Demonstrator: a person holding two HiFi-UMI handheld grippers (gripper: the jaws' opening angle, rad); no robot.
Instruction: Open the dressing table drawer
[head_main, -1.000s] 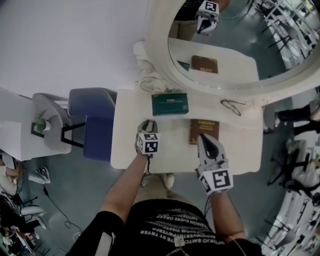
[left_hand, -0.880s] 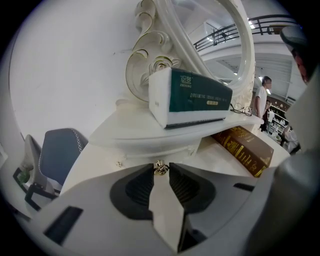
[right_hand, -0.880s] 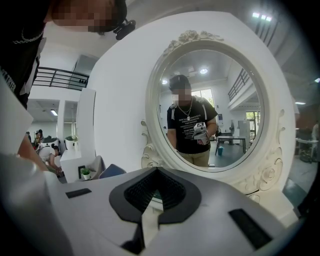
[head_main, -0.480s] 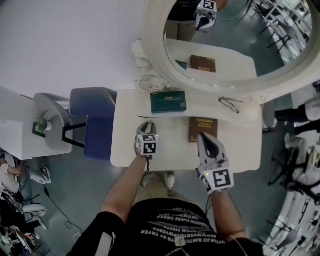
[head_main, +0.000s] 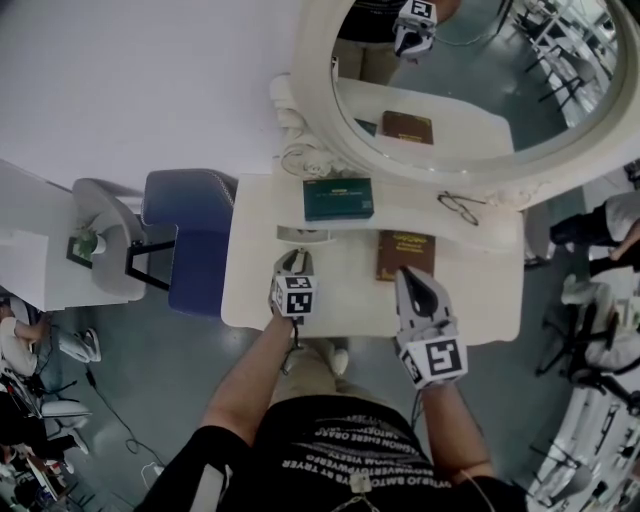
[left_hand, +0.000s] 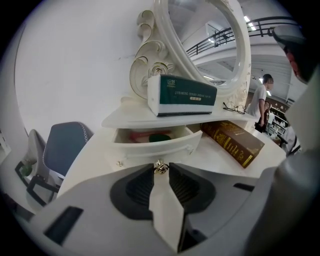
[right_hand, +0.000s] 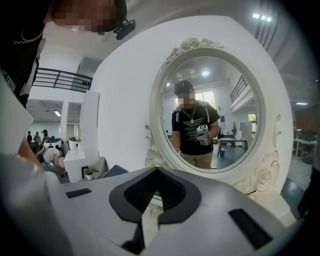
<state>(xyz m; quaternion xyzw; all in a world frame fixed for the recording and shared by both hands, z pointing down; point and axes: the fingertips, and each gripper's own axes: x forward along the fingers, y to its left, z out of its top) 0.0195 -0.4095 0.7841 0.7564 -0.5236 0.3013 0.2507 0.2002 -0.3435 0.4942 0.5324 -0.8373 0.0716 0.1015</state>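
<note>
Below the oval mirror (head_main: 470, 70), the left gripper (head_main: 294, 262) clamps the small metal knob (left_hand: 160, 168) of the drawer (left_hand: 156, 142), which stands partly open under the green box (head_main: 338, 198). Further right, beside the brown book (head_main: 405, 256), the right gripper (head_main: 411, 282) has its jaws pressed together, empty.

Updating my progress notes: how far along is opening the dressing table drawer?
Done: the left gripper is shut on the drawer knob, and the drawer stands partly out, red and green items showing inside. In hand: the pull on that knob. Left: drawing it fully out. The right gripper hangs idle over the tabletop.
</note>
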